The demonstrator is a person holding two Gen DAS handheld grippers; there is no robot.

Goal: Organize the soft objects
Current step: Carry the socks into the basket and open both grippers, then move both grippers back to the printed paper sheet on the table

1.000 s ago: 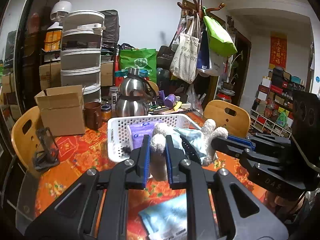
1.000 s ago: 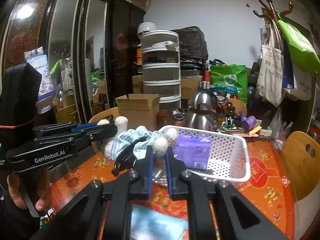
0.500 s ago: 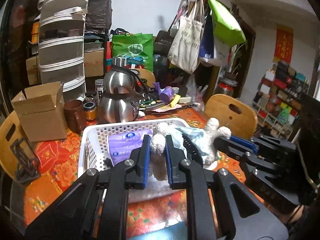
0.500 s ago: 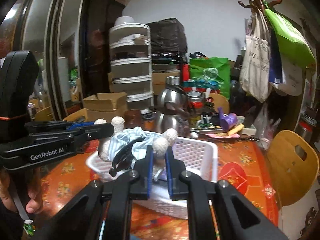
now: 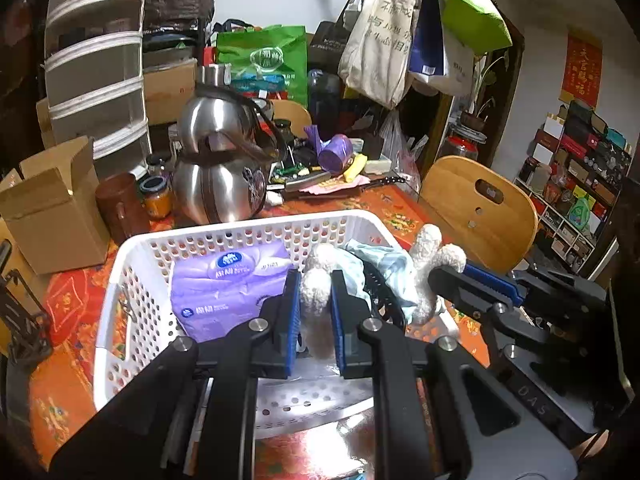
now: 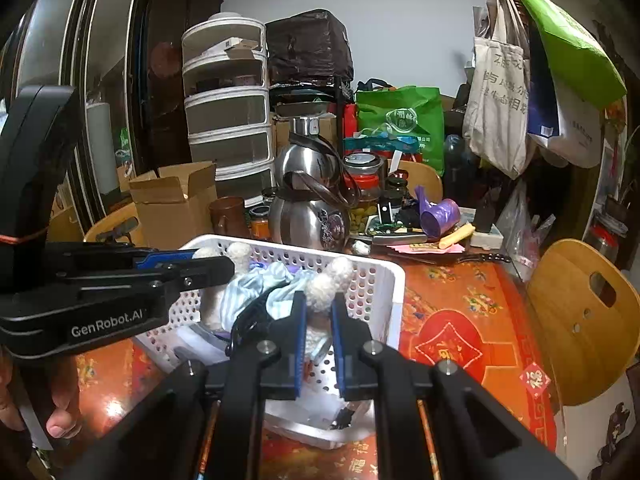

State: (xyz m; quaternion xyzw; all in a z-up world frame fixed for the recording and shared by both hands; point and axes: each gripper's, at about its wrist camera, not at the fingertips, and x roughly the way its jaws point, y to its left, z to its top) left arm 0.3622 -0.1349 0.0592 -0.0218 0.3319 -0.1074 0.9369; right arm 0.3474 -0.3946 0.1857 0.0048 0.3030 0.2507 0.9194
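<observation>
1. left wrist view: the left tool [image 5: 314, 308] is clamped on a fuzzy limb of the plush toy [image 5: 320, 284].
2. right wrist view: the right tool [image 6: 320, 320] is clamped on another limb of the same toy, which hangs between the two tools, wrapped in pale blue cloth [image 6: 256, 288].
3. the toy hangs over the white basket [image 5: 240, 236], above its right part.
4. a purple tissue pack [image 5: 224, 288] lies inside the basket at left.
5. the basket sits on the red patterned surface [image 6: 460, 320]; a steel kettle [image 5: 220, 184] stands just beyond its far rim.

tissue pack [image 5: 224, 292] lies in the basket [image 5: 132, 264]; kettle [image 5: 220, 184] behind it; box [image 5: 52, 208] left of kettle
</observation>
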